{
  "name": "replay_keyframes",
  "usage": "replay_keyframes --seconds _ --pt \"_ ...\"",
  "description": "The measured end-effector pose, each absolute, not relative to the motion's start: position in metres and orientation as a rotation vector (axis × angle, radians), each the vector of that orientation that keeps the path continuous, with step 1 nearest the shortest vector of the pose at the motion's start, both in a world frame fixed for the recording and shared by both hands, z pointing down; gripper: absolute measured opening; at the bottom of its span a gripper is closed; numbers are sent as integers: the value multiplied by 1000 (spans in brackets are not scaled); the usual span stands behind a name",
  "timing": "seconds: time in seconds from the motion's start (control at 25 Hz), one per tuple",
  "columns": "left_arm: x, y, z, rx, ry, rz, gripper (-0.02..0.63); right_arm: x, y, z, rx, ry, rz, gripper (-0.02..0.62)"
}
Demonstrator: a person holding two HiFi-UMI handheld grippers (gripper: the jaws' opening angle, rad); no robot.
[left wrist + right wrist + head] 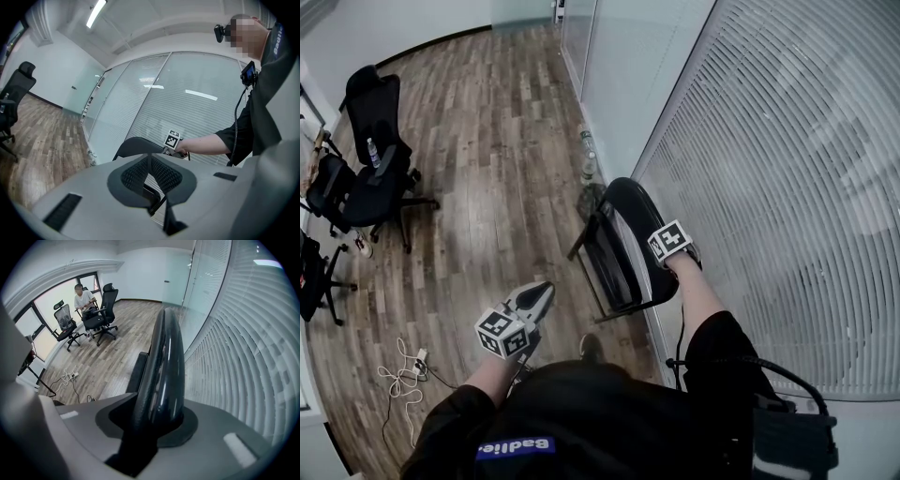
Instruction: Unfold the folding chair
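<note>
Nearest me my left gripper (539,295) hangs clenched and empty; my right gripper (673,251) grasps the folding chair (619,244), which stands folded, nothing opened yet.

Left gripper (150,161) closed, level; right gripper (157,417) clamped, downward.

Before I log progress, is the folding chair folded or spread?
Folded: the folding chair has its seat flat alongside the backrest the right tool grips.
</note>
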State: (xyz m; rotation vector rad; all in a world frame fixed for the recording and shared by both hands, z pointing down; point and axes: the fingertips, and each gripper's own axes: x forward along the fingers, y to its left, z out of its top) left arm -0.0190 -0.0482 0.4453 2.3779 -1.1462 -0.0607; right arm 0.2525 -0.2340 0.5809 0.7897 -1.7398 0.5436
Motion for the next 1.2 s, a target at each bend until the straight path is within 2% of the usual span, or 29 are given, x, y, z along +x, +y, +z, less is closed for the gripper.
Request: replay_keyframes --seconds 0.68,1.2 --pt "13 -69 472 2346 -1074 -50 11 251 -232 584 781 -1756 548 115" --pt "36 -83 501 2305 -1031 -39 63 257 -233 594 779 -1763 556 115"
